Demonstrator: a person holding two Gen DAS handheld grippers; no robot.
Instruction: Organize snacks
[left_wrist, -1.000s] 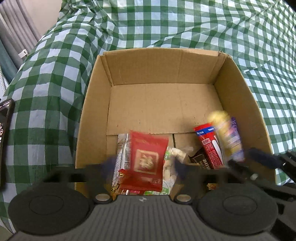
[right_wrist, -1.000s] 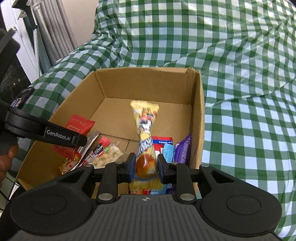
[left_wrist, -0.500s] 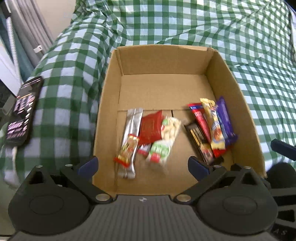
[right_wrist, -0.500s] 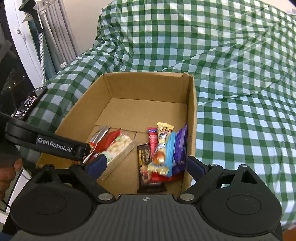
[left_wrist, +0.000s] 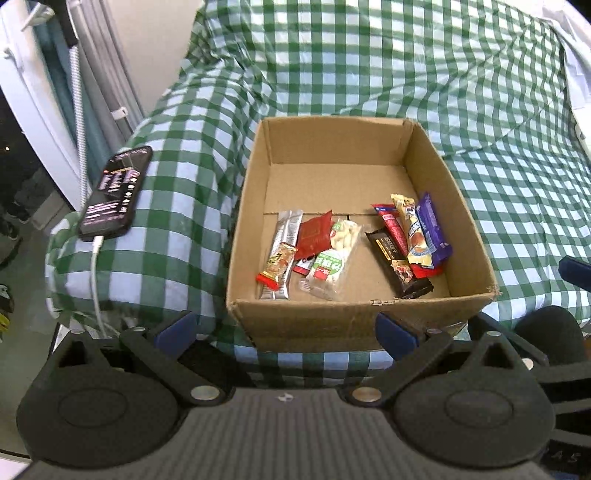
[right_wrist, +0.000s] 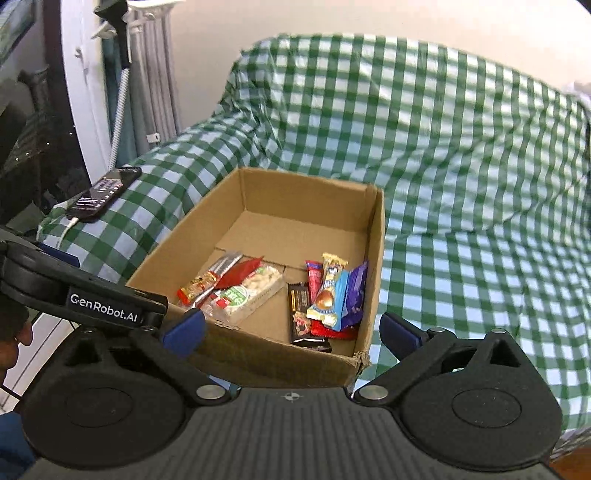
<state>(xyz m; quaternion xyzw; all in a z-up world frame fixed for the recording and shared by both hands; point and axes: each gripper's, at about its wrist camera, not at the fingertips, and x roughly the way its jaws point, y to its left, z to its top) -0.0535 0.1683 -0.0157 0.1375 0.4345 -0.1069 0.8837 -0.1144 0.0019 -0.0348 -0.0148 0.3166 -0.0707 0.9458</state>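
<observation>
An open cardboard box (left_wrist: 469, 221) (right_wrist: 375, 280) sits on a green checked cloth. Inside at the left lie a silver stick pack, a red packet (left_wrist: 313, 233) (right_wrist: 238, 271) and a clear bag of nuts (left_wrist: 332, 258). At the right lie a dark bar (left_wrist: 397, 264), a red bar, a yellow bar (left_wrist: 413, 232) (right_wrist: 328, 291) and a purple bar (left_wrist: 432, 229). My left gripper (left_wrist: 286, 332) is open and empty, in front of the box's near wall. My right gripper (right_wrist: 291, 328) is open and empty, at the box's near right corner.
A phone (left_wrist: 116, 190) (right_wrist: 103, 192) on a white cable lies on the cloth left of the box. Curtains and a white frame stand at the far left. The left gripper's body (right_wrist: 92, 295) shows in the right wrist view.
Both grippers have opened and pulled back out of the box. The red packet and the yellow bar, held a second ago, now lie in the box.
</observation>
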